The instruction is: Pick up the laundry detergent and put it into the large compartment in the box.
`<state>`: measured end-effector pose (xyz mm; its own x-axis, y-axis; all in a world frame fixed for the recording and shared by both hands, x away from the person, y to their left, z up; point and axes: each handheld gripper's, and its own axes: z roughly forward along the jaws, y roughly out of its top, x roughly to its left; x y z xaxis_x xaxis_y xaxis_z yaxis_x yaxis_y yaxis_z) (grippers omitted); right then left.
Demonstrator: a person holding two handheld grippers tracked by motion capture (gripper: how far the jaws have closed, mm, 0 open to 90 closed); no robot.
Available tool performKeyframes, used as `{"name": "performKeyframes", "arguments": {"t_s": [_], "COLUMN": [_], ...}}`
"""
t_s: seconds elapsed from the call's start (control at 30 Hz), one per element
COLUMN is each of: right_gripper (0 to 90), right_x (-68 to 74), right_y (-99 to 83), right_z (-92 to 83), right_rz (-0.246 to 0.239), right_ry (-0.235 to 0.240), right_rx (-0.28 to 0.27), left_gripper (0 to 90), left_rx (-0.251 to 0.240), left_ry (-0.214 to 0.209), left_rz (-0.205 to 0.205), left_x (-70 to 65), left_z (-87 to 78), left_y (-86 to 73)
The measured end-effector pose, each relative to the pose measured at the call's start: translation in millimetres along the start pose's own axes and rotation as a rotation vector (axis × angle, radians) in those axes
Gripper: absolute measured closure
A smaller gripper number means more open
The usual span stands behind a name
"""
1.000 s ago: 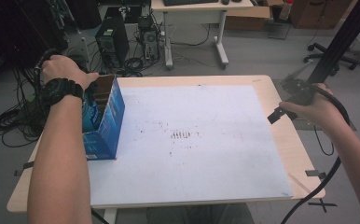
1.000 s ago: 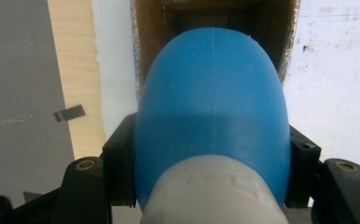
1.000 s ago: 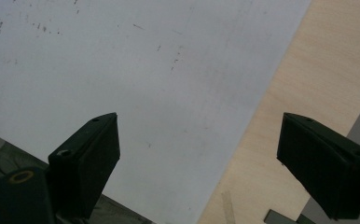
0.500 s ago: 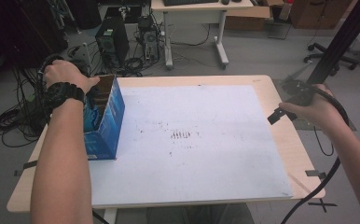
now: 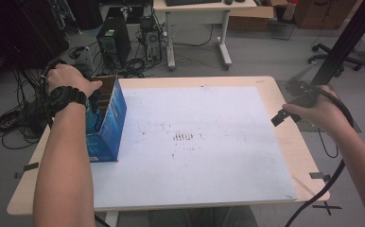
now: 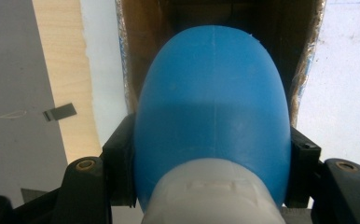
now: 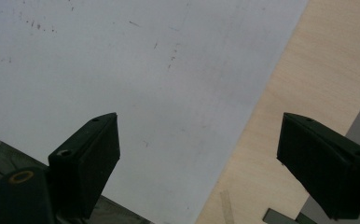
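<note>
My left gripper (image 6: pixel 211 154) is shut on a blue rounded bottle (image 6: pixel 213 102) with a white cap (image 6: pixel 213 200); the black jaws press both its sides. The bottle points into the open top of a blue cardboard box (image 6: pixel 141 42). From above, that box (image 5: pixel 108 127) stands upright at the table's left edge, with the left hand and gripper (image 5: pixel 94 100) over its opening. My right gripper (image 7: pixel 199 154) is open and holds nothing, hovering above the white sheet (image 7: pixel 99 56) beside the wooden table edge (image 7: pixel 308 93). It sits at the table's right side (image 5: pixel 284 116).
A white sheet (image 5: pixel 195 142) with small dark marks covers most of the wooden table (image 5: pixel 294 156). Tape pieces (image 5: pixel 317 176) stick on its edges. Beyond the far edge are a computer tower (image 5: pixel 108 42), floor cables (image 5: pixel 10 123) and a desk (image 5: pixel 199 28). A black pole (image 5: pixel 346 42) rises at right.
The left hand has shifted only slightly over the box, still gripping the bottle. The right hand has kept still.
</note>
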<state>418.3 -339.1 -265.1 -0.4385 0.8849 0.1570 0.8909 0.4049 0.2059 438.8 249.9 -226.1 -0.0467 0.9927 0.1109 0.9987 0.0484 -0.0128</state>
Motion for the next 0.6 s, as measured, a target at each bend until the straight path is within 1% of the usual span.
{"name": "performKeyframes", "arguments": {"t_s": [0.23,0.3,0.47,0.6], "right_gripper": [13.0,13.0,13.0,13.0], "right_x": [0.6,0.7,0.9,1.5], "right_y": [0.1,0.1,-0.1,0.2], "right_z": [1.3,1.2,1.3,1.8], "right_rz": [0.001,0.001,0.003,-0.003], "right_ry": [0.000,-0.001,-0.004,-0.007], "right_rx": [0.003,0.003,0.007,0.009], "left_gripper": [37.8,37.7,37.7,37.8], "left_rx": [0.007,0.005,0.011,0.014], "left_ry": [-0.008,-0.014,-0.009,-0.014], "left_rz": [0.000,-0.006,0.001,0.003], "left_x": [0.6,1.1,1.4,0.9], "left_z": [4.8,5.9,8.7,11.8], "left_y": [0.3,0.4,0.8,1.2]}}
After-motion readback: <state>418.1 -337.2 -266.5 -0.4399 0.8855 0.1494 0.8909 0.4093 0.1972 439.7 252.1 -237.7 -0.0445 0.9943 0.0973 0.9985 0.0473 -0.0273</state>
